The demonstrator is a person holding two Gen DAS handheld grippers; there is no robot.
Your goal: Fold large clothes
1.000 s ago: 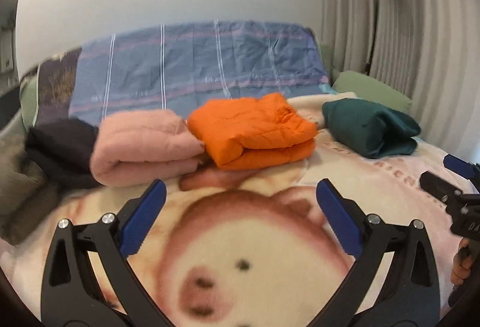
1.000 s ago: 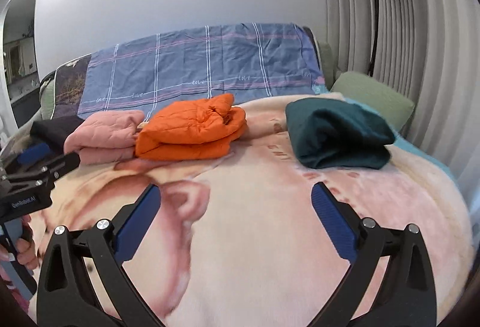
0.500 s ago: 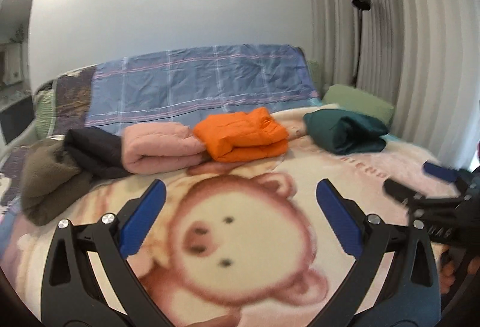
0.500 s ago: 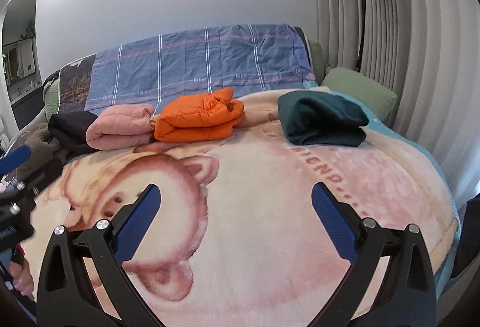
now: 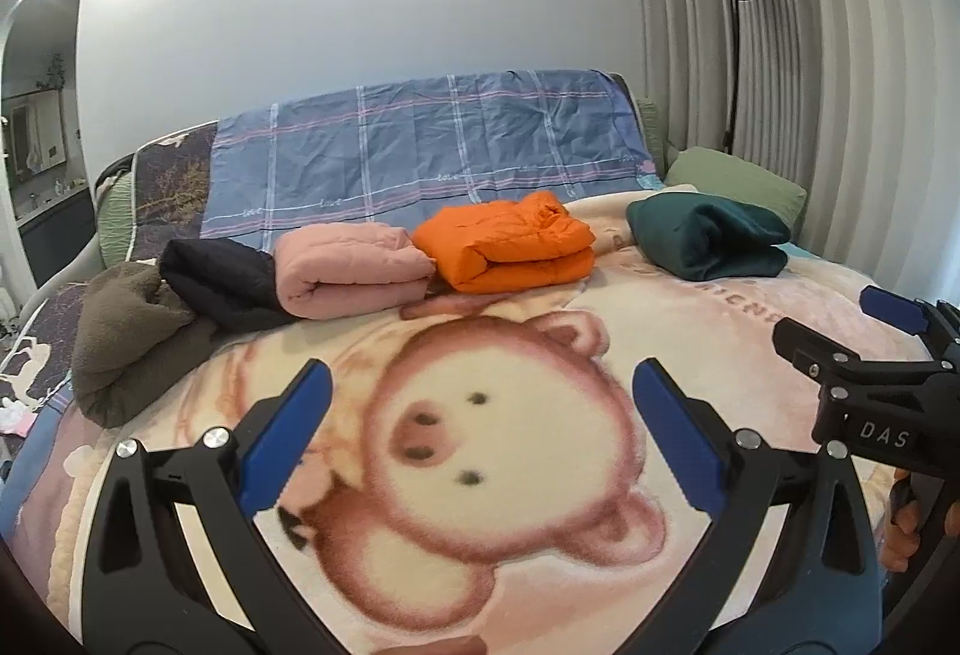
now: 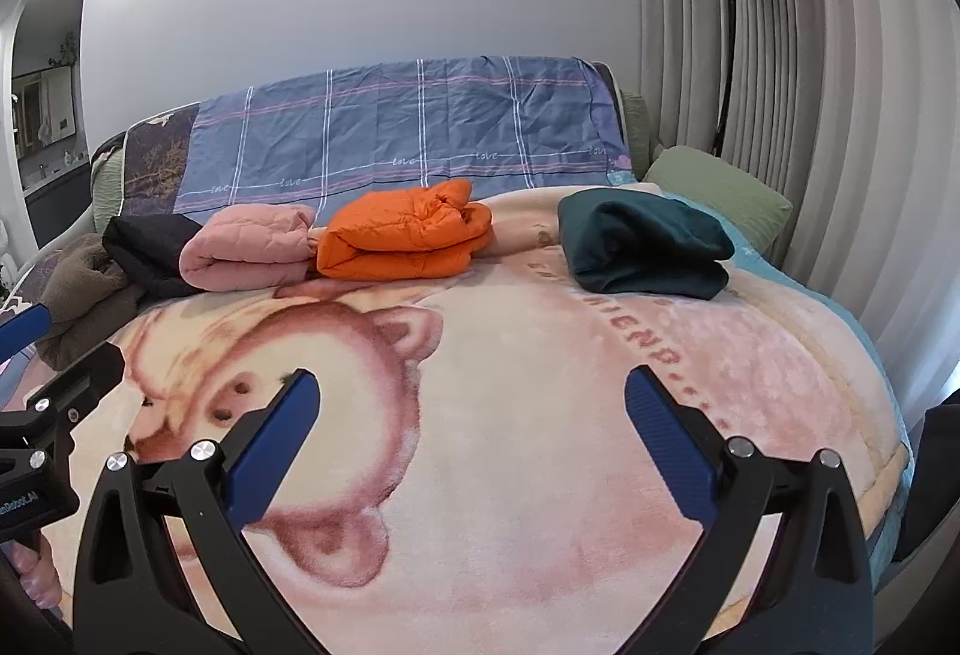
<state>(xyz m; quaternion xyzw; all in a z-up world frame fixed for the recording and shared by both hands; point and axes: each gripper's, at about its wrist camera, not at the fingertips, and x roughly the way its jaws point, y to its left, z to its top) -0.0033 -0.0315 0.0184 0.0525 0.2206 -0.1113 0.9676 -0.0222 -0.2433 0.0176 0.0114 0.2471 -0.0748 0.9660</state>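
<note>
Folded clothes lie in a row at the far side of the bed: an orange padded jacket (image 5: 507, 250) (image 6: 402, 241), a pink quilted one (image 5: 351, 278) (image 6: 249, 250), a dark green garment (image 5: 708, 235) (image 6: 645, 244) apart on the right, and a black one (image 5: 219, 280) (image 6: 144, 253). A brown fleece (image 5: 129, 337) (image 6: 84, 289) lies loosely heaped at the left. My left gripper (image 5: 480, 391) hangs open over the bear-print blanket (image 5: 480, 475), well short of the clothes. My right gripper (image 6: 471, 400) is open too, holding nothing.
The pink bear blanket (image 6: 540, 415) covers the bed. A blue plaid sheet (image 5: 420, 156) drapes the headboard, with a green pillow (image 5: 735, 184) at the right. A black floor lamp (image 6: 723, 24) stands by the curtains. The other gripper's side (image 5: 864, 379) shows at the right edge.
Both grippers have drawn back and up from the folded pile, so the clothes look smaller and farther. More of the blanket and the brown fleece came into view. Both stayed open.
</note>
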